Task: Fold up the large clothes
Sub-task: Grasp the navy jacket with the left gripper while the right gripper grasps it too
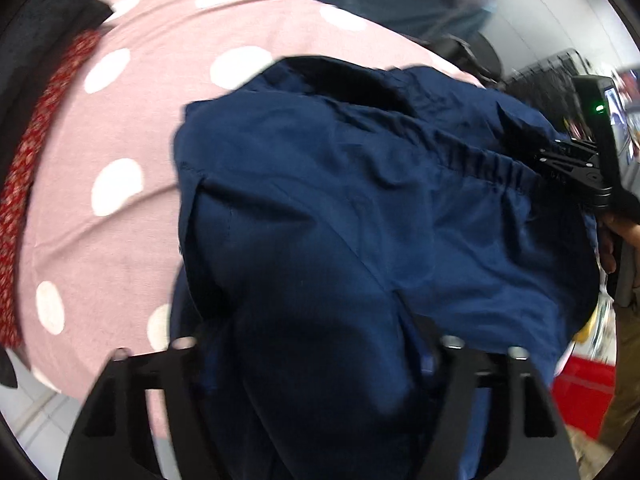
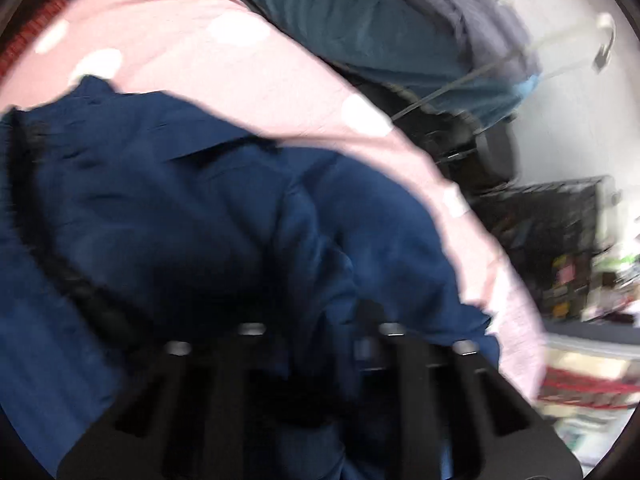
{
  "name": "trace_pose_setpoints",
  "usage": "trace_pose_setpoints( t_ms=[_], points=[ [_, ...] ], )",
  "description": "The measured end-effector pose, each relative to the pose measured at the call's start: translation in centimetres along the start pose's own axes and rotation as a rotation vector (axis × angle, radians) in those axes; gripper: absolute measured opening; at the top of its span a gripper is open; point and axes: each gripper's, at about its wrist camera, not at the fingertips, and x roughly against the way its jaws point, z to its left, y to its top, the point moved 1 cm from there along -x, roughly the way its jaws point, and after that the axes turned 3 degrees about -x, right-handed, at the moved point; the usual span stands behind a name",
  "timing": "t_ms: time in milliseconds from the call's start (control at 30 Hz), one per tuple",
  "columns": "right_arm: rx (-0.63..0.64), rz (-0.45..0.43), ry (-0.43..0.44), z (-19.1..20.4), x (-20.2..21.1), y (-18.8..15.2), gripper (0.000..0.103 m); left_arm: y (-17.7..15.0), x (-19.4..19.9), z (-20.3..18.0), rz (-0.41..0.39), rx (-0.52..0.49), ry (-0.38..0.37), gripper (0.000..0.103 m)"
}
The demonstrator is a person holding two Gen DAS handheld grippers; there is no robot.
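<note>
A navy blue garment with an elastic waistband point(image 1: 340, 208) is bunched over a pink sheet with white dots point(image 1: 120, 120). My left gripper point(image 1: 316, 344) is shut on the garment's cloth, which fills the space between its fingers. My right gripper shows at the right edge of the left wrist view point(image 1: 560, 160), clamped on the waistband. In the right wrist view the garment point(image 2: 180, 220) covers the lower left, and my right gripper point(image 2: 320, 340) is shut on a fold of it. Both views are blurred by motion.
A red patterned cloth point(image 1: 36, 160) and dark clothes point(image 1: 48, 20) lie at the sheet's left edge. A teal and grey pile of bedding point(image 2: 380, 24) sits behind. A black crate point(image 2: 560, 232) and a red box point(image 1: 580, 396) stand at the right.
</note>
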Motion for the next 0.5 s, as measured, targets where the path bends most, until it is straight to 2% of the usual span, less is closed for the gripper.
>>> trace_pose_setpoints(
  t_ms=[100,200,333,500],
  points=[
    [-0.056,-0.057,0.146,-1.4,3.9,-4.5,0.014,-2.1,0.6,-2.5,-0.024,-0.107,0.013,0.038],
    [-0.087,-0.071,0.246,-2.2,6.9,-9.9,0.013,-4.4,1.3,-4.7,-0.02,-0.186,-0.004,0.03],
    [-0.107,-0.015,0.31,-1.1,7.0,-17.9,0.013,-8.1,0.3,-6.7,0.033,-0.251,-0.011,0.025],
    [-0.12,0.093,0.314,1.2,3.5,-26.9,0.013,-13.4,-4.7,-7.8,0.148,-0.247,0.013,0.022]
  ],
)
